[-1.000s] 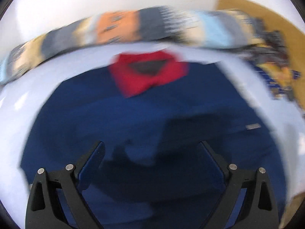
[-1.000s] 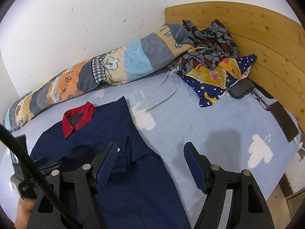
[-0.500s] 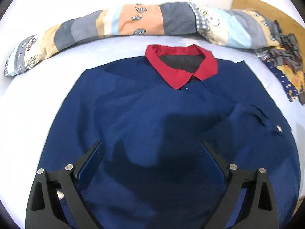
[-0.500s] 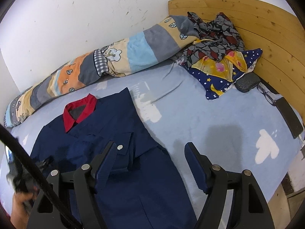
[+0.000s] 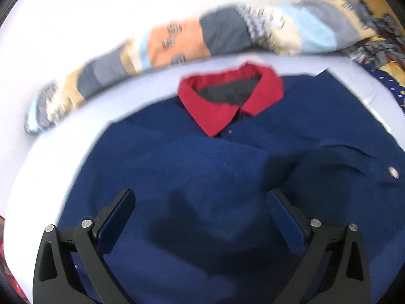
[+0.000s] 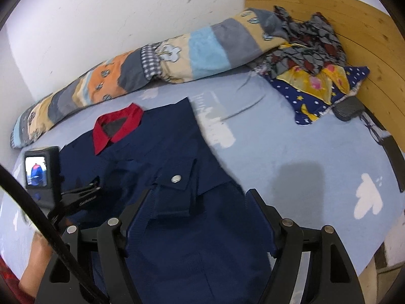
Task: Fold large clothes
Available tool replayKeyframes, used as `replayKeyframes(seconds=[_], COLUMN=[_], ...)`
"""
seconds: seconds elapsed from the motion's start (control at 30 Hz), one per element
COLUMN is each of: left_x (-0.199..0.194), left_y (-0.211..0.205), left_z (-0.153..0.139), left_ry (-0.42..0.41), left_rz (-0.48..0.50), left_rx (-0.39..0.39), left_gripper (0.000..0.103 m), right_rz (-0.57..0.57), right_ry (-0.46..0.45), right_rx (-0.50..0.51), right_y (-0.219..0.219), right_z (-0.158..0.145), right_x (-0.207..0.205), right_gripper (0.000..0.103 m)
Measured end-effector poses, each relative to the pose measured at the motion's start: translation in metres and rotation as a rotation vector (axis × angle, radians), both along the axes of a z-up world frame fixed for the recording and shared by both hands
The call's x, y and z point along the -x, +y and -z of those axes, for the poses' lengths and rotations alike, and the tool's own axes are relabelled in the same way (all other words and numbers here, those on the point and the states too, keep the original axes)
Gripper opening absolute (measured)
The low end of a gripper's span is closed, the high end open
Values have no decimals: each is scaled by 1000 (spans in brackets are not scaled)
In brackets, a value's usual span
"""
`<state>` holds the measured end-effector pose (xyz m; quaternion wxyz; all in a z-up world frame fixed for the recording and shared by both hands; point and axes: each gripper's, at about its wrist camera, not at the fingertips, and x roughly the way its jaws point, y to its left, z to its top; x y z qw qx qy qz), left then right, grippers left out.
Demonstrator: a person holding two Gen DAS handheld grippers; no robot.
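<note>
The navy shirt (image 5: 215, 177) with the red collar (image 5: 230, 98) lies face up on the pale blue bedsheet (image 6: 291, 152), collar toward the patchwork bolster (image 6: 141, 65) at 12 o'clock. Its sides look already turned in, so I judge the lengthwise folds done and the crosswise fold still to come.

The left gripper (image 5: 201, 197) hovers over the shirt's middle, jaws spread wide and holding nothing. The right gripper (image 6: 197, 200) is likewise wide apart and empty, over the shirt's lower right near the snap pocket (image 6: 177, 187).

The cloth looks like a soft but fairly thick woven fabric — light, limp, likely to sag and slide if lifted by one point. Pinching the hem at both bottom corners, through all layers, should keep the fold square.

The left view, somewhat blurred, shows the collar head-on and the shirt's left edge at 9 o'clock. Only the right view shows the wooden headboard (image 6: 354, 38) at 2 o'clock, the crumpled clothes (image 6: 311, 58) beneath it — and the left gripper's camera.
</note>
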<state>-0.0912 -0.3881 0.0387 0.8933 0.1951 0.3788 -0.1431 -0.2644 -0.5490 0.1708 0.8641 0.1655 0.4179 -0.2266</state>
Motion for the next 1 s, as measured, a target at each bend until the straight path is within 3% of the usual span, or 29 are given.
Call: replayKeyframes(seconds=[0.13, 0.37, 0.53, 0.6, 0.67, 0.87, 1.0], left_x=[41, 73, 84, 93, 104, 146, 174], left_y=[29, 83, 114, 124, 133, 163, 174], left_z=[-8, 26, 31, 28, 25, 4, 7], left_ry=[-8, 159, 249, 238, 226, 108, 92], left_rz=[22, -73, -130, -146, -152, -197, -201], left_rx=[-8, -27, 63, 64, 57, 98, 106], left_gripper=[103, 103, 103, 103, 103, 103, 103], right_rz=[-50, -154, -181, -166, -155, -215, -282], right_ry=[20, 120, 218, 282, 303, 259, 257], right_rx=[12, -24, -138, -203, -202, -78, 31], right_y=[18, 52, 62, 59, 58, 81, 109], right_z=[6, 37, 78, 104, 117, 93, 87], right_x=[-9, -27, -34, -35, -33, -22, -8], right_gripper=[83, 83, 83, 83, 83, 84, 84])
